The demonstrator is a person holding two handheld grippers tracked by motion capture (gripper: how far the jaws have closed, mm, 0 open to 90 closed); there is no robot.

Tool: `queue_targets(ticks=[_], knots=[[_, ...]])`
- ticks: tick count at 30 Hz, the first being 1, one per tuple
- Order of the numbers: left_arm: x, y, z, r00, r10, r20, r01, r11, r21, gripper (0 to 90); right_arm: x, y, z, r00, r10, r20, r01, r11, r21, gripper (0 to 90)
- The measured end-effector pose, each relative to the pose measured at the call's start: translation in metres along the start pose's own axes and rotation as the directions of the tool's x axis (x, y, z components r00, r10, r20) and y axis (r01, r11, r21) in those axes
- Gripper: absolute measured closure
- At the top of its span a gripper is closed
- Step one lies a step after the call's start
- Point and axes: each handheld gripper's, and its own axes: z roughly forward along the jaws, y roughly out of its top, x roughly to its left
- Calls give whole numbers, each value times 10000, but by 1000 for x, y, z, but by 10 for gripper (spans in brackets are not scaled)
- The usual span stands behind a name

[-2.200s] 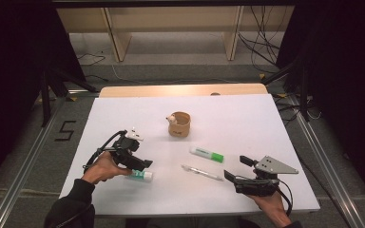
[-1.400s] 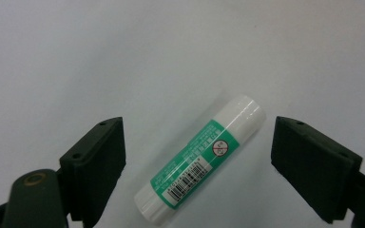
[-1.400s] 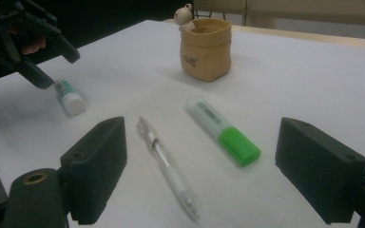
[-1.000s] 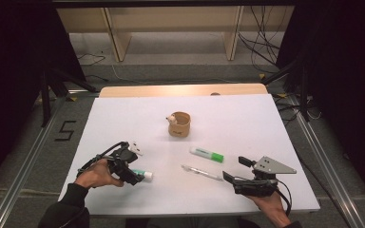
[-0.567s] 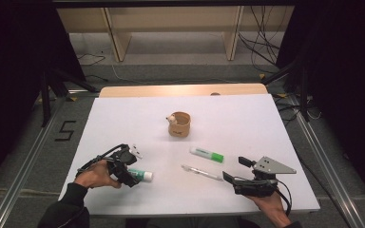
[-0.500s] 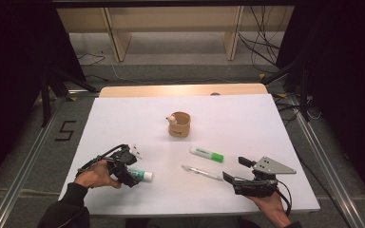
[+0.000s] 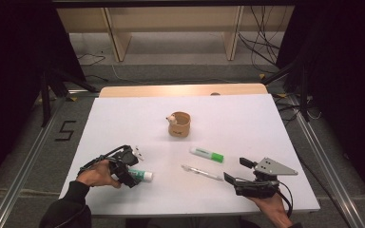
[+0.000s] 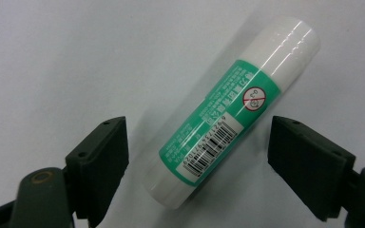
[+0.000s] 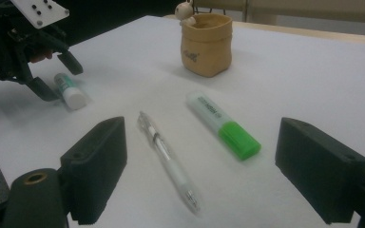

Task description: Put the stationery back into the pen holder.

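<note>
beside glue stick [image 7: 140,175]: pen [image 7: 201,172], highlighter [image 7: 207,154], cup [image 7: 179,124]

Glossy plastic glue stick [image 8: 228,118] on a smooth matt white table [image 7: 266,128].

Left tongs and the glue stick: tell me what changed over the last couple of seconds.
The left tongs drew back toward the person's near left edge of the table, and the glue stick shifted slightly with them. It now lies on the table between the open jaws, not clamped. The right tongs, pen, highlighter and small tan pot stayed as they were.
</note>
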Motion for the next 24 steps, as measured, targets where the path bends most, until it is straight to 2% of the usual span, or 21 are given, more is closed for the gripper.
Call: queue_targets(ticks=[9,13,18,21,23,24], knots=[[2,-1,1,9994,321,-140,-320,9995,73,253,0,0,2,10000,-39,-53,40,10000,61,185],[1,0,2,9980,623,-138,-622,9980,94,282,1,0,2,10000,-50,-49,50,10000,62,186],[-1,1,1,9934,1132,-177,-1129,9934,192,330,2,0,3,10000,-70,-66,71,9999,93,185],[-3,1,0,9909,1338,-121,-1337,9910,77,362,2,0,3,10000,-40,-54,41,9999,116,186],[-3,2,-1,9865,1628,-177,-1624,9865,209,382,2,0,3,10000,-59,-62,60,9999,131,186],[-3,3,-1,9869,1606,-146,-1604,9869,180,388,2,0,3,10000,-68,-64,69,9999,128,185]])
